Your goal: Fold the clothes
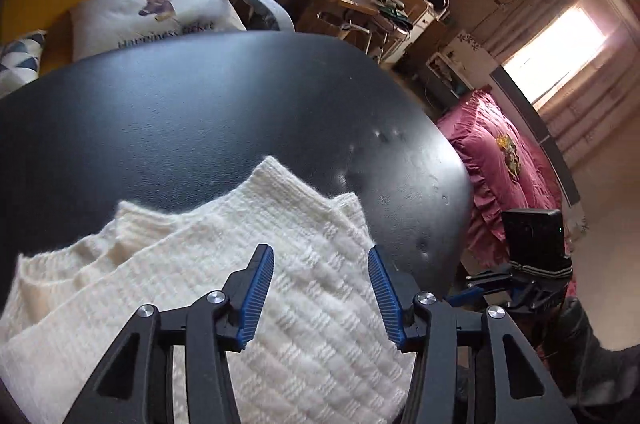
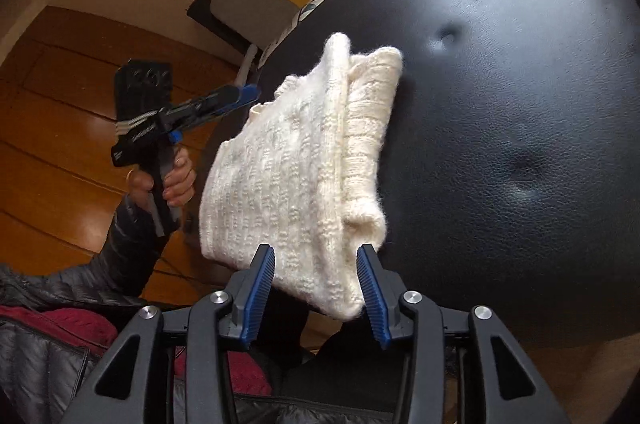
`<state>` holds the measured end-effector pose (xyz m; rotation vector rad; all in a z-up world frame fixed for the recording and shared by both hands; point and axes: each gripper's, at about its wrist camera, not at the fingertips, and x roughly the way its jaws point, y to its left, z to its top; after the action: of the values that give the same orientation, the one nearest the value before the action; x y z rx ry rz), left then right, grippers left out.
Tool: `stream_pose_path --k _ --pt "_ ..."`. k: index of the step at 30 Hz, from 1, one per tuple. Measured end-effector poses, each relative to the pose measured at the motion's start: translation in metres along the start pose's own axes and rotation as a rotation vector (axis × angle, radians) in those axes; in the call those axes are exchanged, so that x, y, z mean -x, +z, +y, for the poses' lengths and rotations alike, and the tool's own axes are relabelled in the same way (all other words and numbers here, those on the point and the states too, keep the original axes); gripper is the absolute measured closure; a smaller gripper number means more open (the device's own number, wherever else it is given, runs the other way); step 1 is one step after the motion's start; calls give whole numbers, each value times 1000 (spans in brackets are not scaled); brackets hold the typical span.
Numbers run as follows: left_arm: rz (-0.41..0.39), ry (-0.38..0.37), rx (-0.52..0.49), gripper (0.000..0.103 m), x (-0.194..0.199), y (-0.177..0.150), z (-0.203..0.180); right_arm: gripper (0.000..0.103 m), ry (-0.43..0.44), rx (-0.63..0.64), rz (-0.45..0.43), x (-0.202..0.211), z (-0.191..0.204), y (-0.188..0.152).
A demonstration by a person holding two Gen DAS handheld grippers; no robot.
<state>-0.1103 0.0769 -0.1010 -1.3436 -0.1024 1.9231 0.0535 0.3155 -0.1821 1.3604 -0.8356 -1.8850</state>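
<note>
Black padded leather with dimpled tufts fills both views, a round table top (image 1: 200, 112) ringed by a cluttered room with a deer-print pillow (image 1: 152, 12) at the far side and a pink bedspread (image 1: 500, 160) to the right. On its near edge lies a cream knitted sweater (image 2: 288, 168), folded into a thick stack of layers, one corner overhanging the rim. Above it the left gripper (image 1: 321, 294) hangs with blue pads apart, nothing between them. At the near corner, the right gripper (image 2: 316, 294) stands with its jaws spread to either side of the fold, not pressing it. A hand (image 2: 176, 180) in a dark puffy sleeve holds the left tool's grip.
</note>
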Motion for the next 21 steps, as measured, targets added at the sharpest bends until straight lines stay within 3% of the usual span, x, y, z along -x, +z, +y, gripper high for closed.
stream_pose_path --k 5,9,11,21 --pt "160 25 10 52 -46 36 -1 59 136 -26 95 -23 -17 9" --pt "277 82 -12 53 -72 41 -9 57 252 -2 191 -40 -11 10" --pt "323 73 -5 53 -79 40 -12 57 317 22 224 -46 -4 11" --pt "415 74 113 52 -88 56 -14 57 249 136 378 -84 18 11"
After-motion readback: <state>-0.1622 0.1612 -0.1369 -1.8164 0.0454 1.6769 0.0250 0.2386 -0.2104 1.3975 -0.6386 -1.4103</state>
